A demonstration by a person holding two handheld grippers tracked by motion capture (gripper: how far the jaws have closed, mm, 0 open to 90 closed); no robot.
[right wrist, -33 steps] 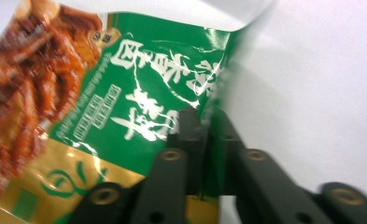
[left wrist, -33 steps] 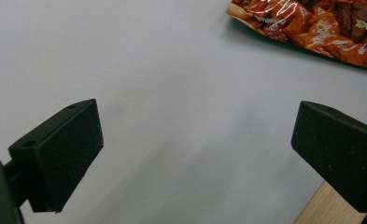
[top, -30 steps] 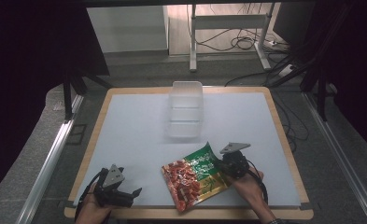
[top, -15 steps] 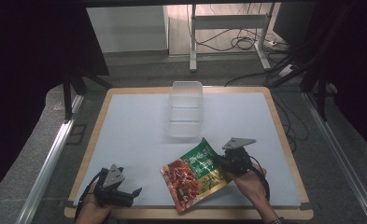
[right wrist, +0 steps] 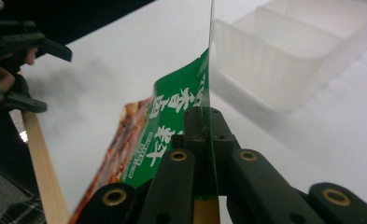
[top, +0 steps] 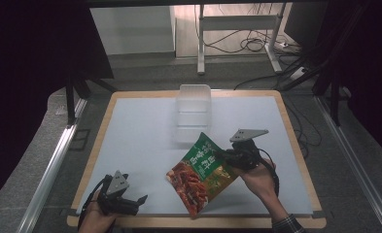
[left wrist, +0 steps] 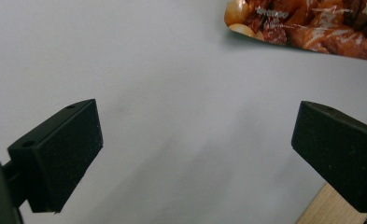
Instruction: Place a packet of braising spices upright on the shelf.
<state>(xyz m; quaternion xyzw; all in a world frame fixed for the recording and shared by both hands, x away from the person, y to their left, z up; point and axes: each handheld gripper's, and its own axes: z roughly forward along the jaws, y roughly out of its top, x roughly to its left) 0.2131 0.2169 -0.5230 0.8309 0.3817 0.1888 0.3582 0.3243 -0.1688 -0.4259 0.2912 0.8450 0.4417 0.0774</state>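
**A light, floppy snack bag held by its edge**

The right gripper (right wrist: 204,135) had its jaws clenched on the snack bag (top: 201,173), pinching one thin side edge so that the film ran straight up between them, seen edge-on in the right gripper view. From that pinch the rest of the bag hung down and away to the jaws' left, green top nearest and the red food picture farther off. In the high view the bag's lower corner lay close to the near edge of the table (top: 130,141), tilted, and whether it touched the surface could not be told.

The bag looked light and soft, a glossy film that would bend and swing freely under a one-sided hold. Its slick skin could slide through the pads if the grip loosened, and the contents were probably brittle, so the flat sealed margin seemed the right place to take it, not the filled middle.

Beyond the jaws and to their right stood a clear plastic box (right wrist: 288,56) with compartments, near the bag but apart from it.

The left gripper (left wrist: 195,154) had its jaws spread wide and released, holding nothing, with bare table between them. A corner of the bag showed ahead of them, well apart.
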